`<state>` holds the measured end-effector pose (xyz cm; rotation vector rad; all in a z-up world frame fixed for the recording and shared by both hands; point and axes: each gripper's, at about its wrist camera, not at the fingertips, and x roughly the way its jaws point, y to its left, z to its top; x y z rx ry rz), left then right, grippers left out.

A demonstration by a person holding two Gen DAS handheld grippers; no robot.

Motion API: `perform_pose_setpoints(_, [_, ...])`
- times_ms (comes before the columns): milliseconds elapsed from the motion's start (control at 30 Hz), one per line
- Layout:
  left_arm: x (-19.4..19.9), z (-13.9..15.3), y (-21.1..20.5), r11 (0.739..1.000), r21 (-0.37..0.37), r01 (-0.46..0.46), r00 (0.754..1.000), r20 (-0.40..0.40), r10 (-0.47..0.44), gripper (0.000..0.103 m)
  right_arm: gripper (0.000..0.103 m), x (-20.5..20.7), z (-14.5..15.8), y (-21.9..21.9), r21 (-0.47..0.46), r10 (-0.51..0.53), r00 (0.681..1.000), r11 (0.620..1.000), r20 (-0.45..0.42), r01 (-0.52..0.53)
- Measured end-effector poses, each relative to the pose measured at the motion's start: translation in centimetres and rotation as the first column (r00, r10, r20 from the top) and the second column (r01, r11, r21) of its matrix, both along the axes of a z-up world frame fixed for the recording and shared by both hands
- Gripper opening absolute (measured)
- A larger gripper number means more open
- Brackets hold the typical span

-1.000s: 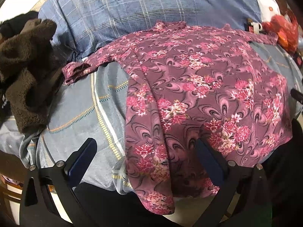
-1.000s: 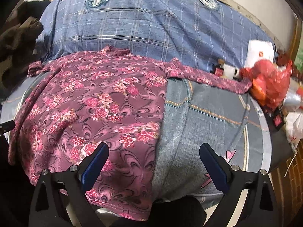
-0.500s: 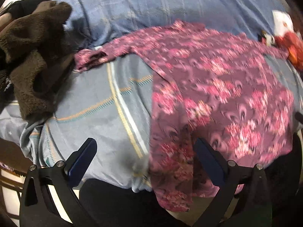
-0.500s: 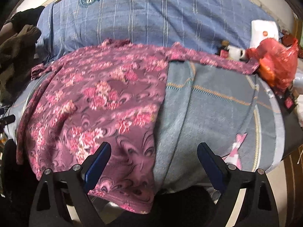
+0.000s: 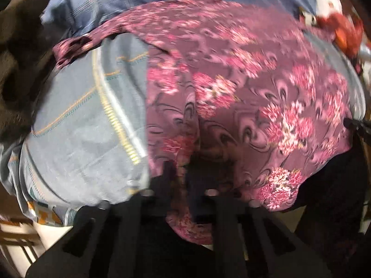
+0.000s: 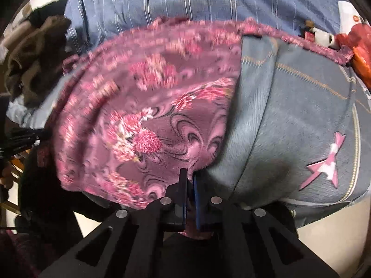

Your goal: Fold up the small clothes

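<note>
A maroon floral top (image 5: 231, 88) lies spread on a grey-blue blanket (image 5: 76, 120), sleeves out to both sides, its hem hanging over the near edge. My left gripper (image 5: 179, 173) is shut on the hem near its left corner. In the right wrist view the same top (image 6: 150, 115) fills the left half, and my right gripper (image 6: 190, 180) is shut on the hem at its right corner. Both views are blurred by motion.
A brown fleece heap (image 5: 16, 69) lies at the left, also seen in the right wrist view (image 6: 34, 69). A blue plaid quilt (image 6: 208, 2) lies behind the top. A red plastic bag (image 5: 345, 32) and small items sit at the far right.
Both grippers moved in to the near hem and closed on it; they were open a second ago.
</note>
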<state>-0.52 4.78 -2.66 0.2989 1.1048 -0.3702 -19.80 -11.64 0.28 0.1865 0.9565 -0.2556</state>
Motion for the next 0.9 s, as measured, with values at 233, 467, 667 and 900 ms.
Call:
perform_pose_setpoints(233, [0.5,1.1,6.0,0.988,-0.052,-0.143,0.989,-0.034,0.142,0.006,0.001,-3.8,1.3,-4.0,0.045,-0.125,0.992,0.991,-0.001,0.124])
perform_pose_setpoints(467, [2.1,1.9,7.4,0.965,-0.194,-0.179,0.98,-0.122,0.157,0.007,0.023,-3.3,2.2,-5.6,0.135,-0.195,0.976,0.974,0.092,0.182])
perform_pose_setpoints(667, [6.7,3.5,2.5,0.977,-0.172,-0.125,0.992,-0.045,0.119,0.032,0.038,2.5,1.0,-7.7,0.21,-0.221,0.974,0.956,0.057,0.205])
perform_pose_setpoints(900, [10.6,3.5,3.0,0.973,-0.168,-0.159,0.986,-0.067,0.15,0.034,0.003,2.4,3.7,-8.7,0.155,-0.228,0.967,0.965,0.111,0.209])
